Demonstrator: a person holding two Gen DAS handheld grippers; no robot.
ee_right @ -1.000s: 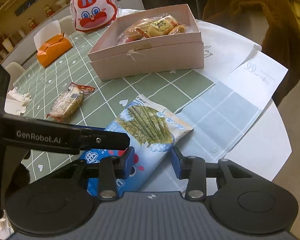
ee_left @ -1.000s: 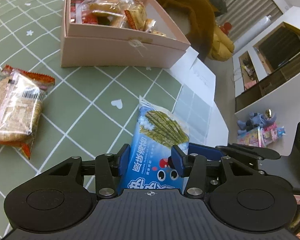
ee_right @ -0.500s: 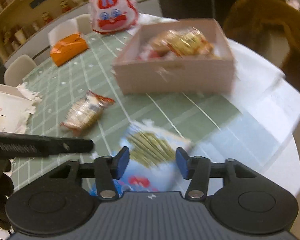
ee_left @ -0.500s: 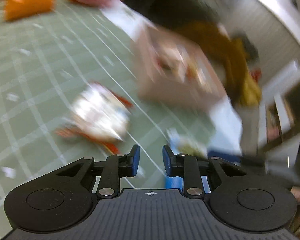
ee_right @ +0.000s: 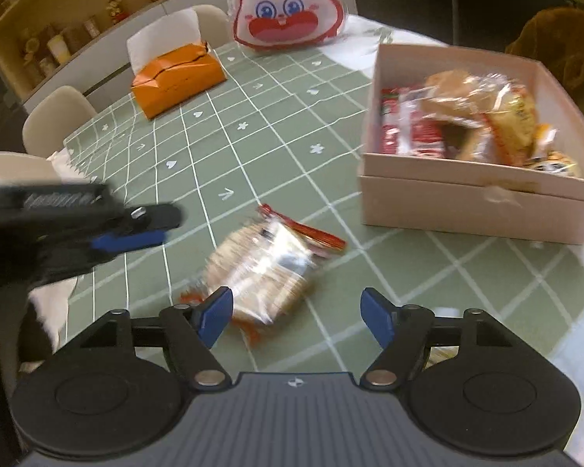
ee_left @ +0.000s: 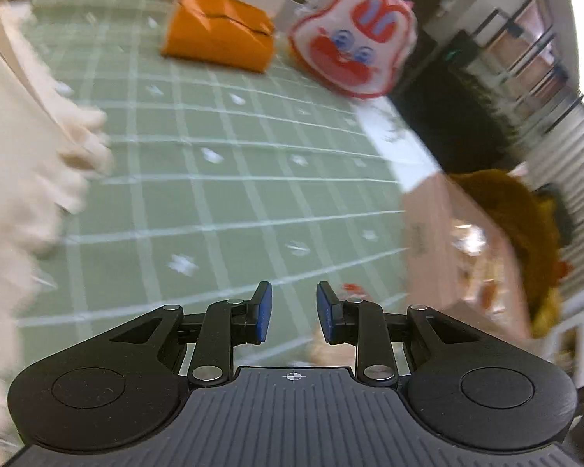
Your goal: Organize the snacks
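Observation:
A clear cracker packet with red ends (ee_right: 264, 268) lies on the green grid tablecloth (ee_right: 253, 136). It is just ahead of my right gripper (ee_right: 296, 311), nearer its left finger. The right jaws are opening wide and their pads touch nothing. A pink box (ee_right: 479, 194) with several wrapped snacks stands at the right; it shows blurred in the left wrist view (ee_left: 428, 241). My left gripper (ee_left: 290, 303) is shut with nothing between its pads, above bare cloth. In the right wrist view the left gripper (ee_right: 128, 239) hovers to the left of the packet.
An orange tissue box (ee_right: 179, 78) and a white bag with a red rabbit face (ee_right: 288, 7) stand at the table's far side. Crumpled white material (ee_left: 19, 155) fills the left of the left wrist view. A brown furry chair back (ee_left: 525, 225) rises behind the box.
The blue seaweed packet that lay between both grippers' jaws is out of view. My left gripper shut empty and swung left. My right gripper moved left to the cracker packet and widened.

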